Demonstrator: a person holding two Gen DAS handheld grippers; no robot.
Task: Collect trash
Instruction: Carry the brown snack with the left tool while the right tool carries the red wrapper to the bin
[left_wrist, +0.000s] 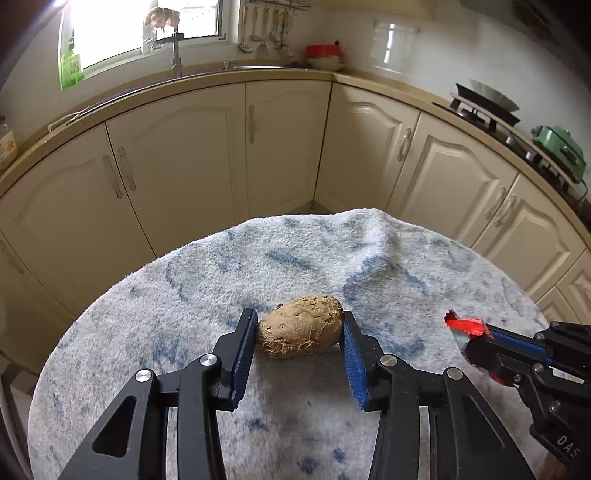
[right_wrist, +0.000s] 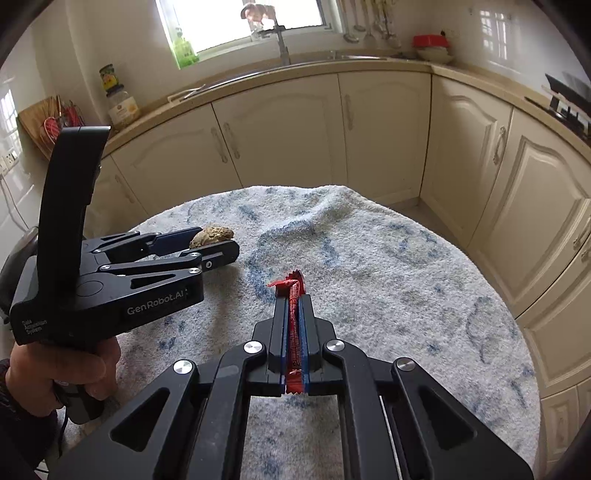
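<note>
A brown crumpled lump of trash (left_wrist: 301, 326) lies on the blue-and-white towel (left_wrist: 221, 266) that covers the round table. My left gripper (left_wrist: 300, 325) is open, with its blue-padded fingers on either side of the lump, close to it or just touching. It also shows in the right wrist view (right_wrist: 218, 245) with the lump (right_wrist: 212, 236) between its fingers. My right gripper (right_wrist: 293, 297) is shut on a red snack wrapper (right_wrist: 293, 332) held upright between the pads. The wrapper's torn end (left_wrist: 464, 325) shows at the right of the left wrist view.
Cream kitchen cabinets (left_wrist: 184, 155) and a countertop with a sink (left_wrist: 255, 67) curve behind the table. A stove (left_wrist: 491, 110) with a wok stands at the right. A person's hand (right_wrist: 62, 369) holds the left gripper's handle. The towel (right_wrist: 388, 277) is bunched near the far edge.
</note>
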